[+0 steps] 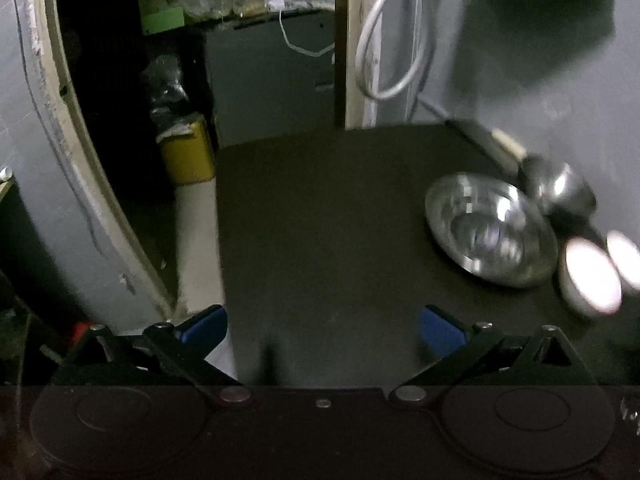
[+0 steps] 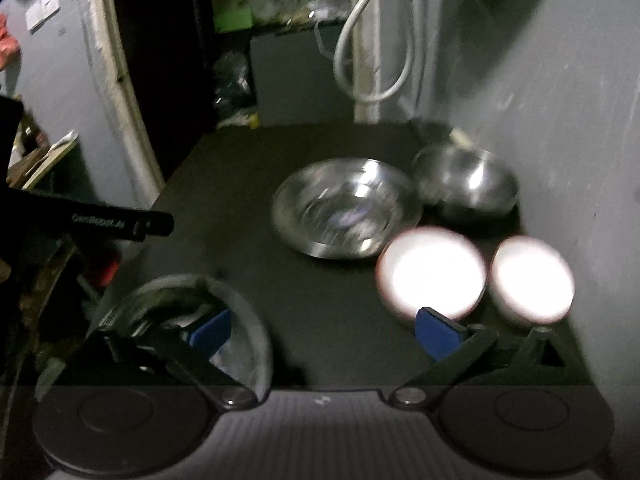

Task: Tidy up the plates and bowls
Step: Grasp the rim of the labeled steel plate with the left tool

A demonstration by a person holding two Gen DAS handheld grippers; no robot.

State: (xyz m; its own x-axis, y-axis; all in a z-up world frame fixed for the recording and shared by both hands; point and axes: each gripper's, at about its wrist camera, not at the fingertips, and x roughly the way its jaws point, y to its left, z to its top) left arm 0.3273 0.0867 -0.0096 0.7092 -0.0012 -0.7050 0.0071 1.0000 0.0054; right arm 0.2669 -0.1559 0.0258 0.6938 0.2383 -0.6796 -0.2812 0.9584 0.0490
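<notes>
I see both grippers, left gripper (image 1: 323, 330) and right gripper (image 2: 323, 332), with fingers released, empty above the dark tabletop (image 1: 320, 220) near the steel plate (image 2: 346, 208).

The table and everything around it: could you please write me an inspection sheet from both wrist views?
Surface: dark table, set against a grey wall.
Job's things: steel plate; steel bowl behind it by the wall; two white bowls side by side; glass bowl at the near left edge.
Clutter: nothing seen on the table.
Grippers: left hand-held gripper open, nothing between its fingers; right hand-held gripper open, its left finger over the glass bowl, contact unclear.
Cables: white cable looped on the wall.
Surroundings: doorway, grey cabinet, yellow container; dim and blurred.
</notes>
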